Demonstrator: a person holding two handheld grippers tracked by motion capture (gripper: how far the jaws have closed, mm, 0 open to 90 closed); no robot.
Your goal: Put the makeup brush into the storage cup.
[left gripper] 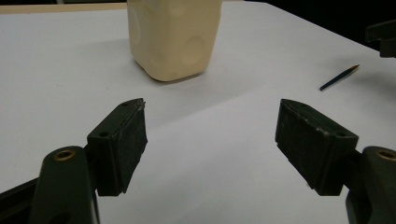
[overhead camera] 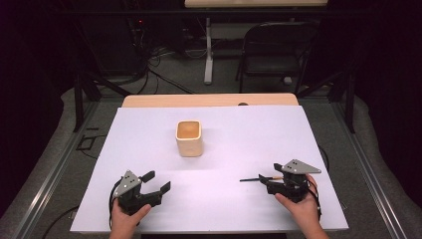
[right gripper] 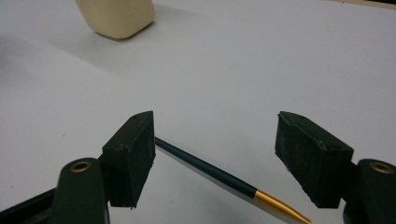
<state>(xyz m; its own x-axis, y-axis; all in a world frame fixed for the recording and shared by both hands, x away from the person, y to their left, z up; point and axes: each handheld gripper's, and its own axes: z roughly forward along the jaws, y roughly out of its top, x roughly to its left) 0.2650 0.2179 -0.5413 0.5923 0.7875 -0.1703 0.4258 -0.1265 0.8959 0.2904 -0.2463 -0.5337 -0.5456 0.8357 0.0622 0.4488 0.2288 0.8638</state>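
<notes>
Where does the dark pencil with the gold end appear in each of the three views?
High view: the pencil lies on the white sheet, lower right, at the right gripper.
Left gripper view: right edge, upper part, lying flat.
Right gripper view: bottom centre, between the open jaws, untouched.
Shared landmark: the cream cup.

You see a dark green pencil (right gripper: pixel 205 165) with a gold end lying flat near the table's (overhead camera: pixel 149 129) front right corner.

a lab – black curtains (overhead camera: pixel 30 74), floor cables (overhead camera: pixel 164 74), folding chair (overhead camera: pixel 271 50).
</notes>
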